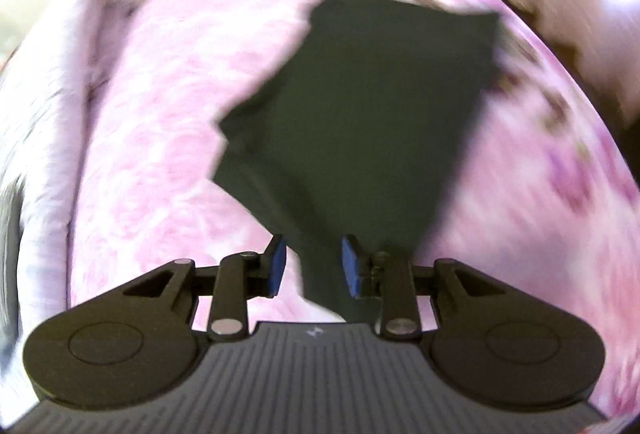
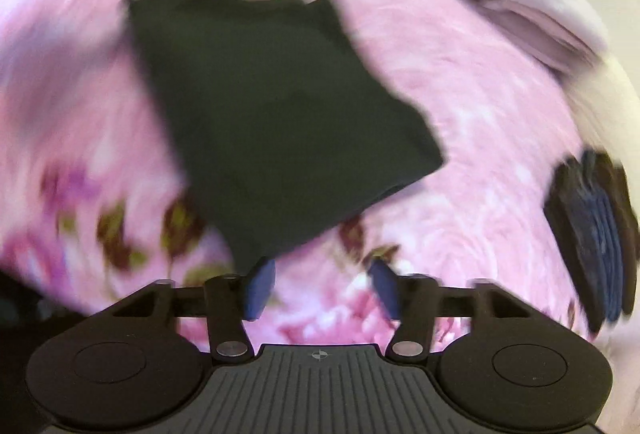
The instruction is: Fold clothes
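Blue pads of the left tool (image 1: 313,266) stand parted, a corner of the folded dark garment (image 1: 360,105) between them, untouched. Right tool (image 2: 322,288) spread wide, empty, angled down. Garment lies flat on the pink floral bed cover (image 2: 480,137); motion blur smears surroundings.

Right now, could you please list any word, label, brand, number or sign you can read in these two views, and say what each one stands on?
No readable words or numbers in either view.
Small pale mark on the left gripper body: a symbol, too small to read.
Small round crosshair mark on the right gripper body: a sign, no text.
Dark garment: no print or label visible.
Pink floral bedspread: pattern only, blurred.
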`<state>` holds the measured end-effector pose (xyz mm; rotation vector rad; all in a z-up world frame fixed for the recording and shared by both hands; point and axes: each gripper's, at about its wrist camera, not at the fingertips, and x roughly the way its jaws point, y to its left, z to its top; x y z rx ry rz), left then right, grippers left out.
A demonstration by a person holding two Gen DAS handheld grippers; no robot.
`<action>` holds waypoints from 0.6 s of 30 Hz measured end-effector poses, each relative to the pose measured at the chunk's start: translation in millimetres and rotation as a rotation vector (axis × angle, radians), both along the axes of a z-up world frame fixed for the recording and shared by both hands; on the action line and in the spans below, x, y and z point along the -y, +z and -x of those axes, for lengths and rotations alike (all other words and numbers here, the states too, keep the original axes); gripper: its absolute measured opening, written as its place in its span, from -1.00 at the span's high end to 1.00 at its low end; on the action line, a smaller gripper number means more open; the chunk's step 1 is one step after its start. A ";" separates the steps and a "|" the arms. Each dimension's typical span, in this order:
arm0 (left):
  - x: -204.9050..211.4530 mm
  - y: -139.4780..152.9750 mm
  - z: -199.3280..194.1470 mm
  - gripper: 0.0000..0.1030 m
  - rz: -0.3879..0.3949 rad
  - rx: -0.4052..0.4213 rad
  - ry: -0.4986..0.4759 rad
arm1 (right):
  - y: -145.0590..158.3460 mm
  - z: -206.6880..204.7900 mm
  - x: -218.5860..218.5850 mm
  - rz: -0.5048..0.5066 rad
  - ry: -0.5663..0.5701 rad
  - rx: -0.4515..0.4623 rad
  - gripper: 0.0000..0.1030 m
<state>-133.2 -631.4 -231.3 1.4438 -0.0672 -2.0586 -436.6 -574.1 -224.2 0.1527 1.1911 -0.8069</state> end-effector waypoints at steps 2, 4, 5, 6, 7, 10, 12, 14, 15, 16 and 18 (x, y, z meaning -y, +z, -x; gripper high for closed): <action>31.0 -1.8 13.4 0.46 0.007 -0.033 0.072 | 9.6 -3.6 17.7 -0.011 -0.094 0.099 -0.57; 63.0 -10.8 26.9 0.46 -0.008 -0.070 0.145 | 6.7 -9.8 43.5 -0.050 -0.178 0.184 -0.57; 80.3 -17.4 34.3 0.46 -0.030 -0.092 0.191 | 2.9 -12.4 57.3 -0.072 -0.216 0.218 -0.57; 95.8 -24.2 42.1 0.46 -0.057 -0.111 0.234 | -0.9 -14.9 71.1 -0.094 -0.253 0.251 -0.57; 109.1 -32.0 46.9 0.46 -0.085 -0.133 0.276 | -5.0 -14.0 86.6 -0.107 -0.291 0.271 -0.57; 142.2 -53.2 57.8 0.46 -0.131 -0.163 0.380 | -13.7 -8.4 130.6 -0.126 -0.399 0.308 -0.57; 156.7 -67.9 57.9 0.46 -0.156 -0.157 0.448 | -22.6 -6.8 154.7 -0.109 -0.431 0.289 -0.57; 171.3 -86.3 58.4 0.37 -0.184 -0.131 0.492 | -35.9 -3.8 175.5 -0.098 -0.442 0.252 -0.57; 176.1 -91.0 56.8 0.27 -0.182 -0.140 0.496 | -43.9 -1.6 183.3 -0.100 -0.441 0.234 -0.57; 177.7 -91.6 56.2 0.24 -0.180 -0.135 0.492 | -53.9 -0.5 190.7 -0.117 -0.434 0.216 -0.57; 177.7 -84.2 51.8 0.26 -0.176 -0.136 0.485 | -61.2 7.3 200.3 -0.157 -0.432 0.223 -0.57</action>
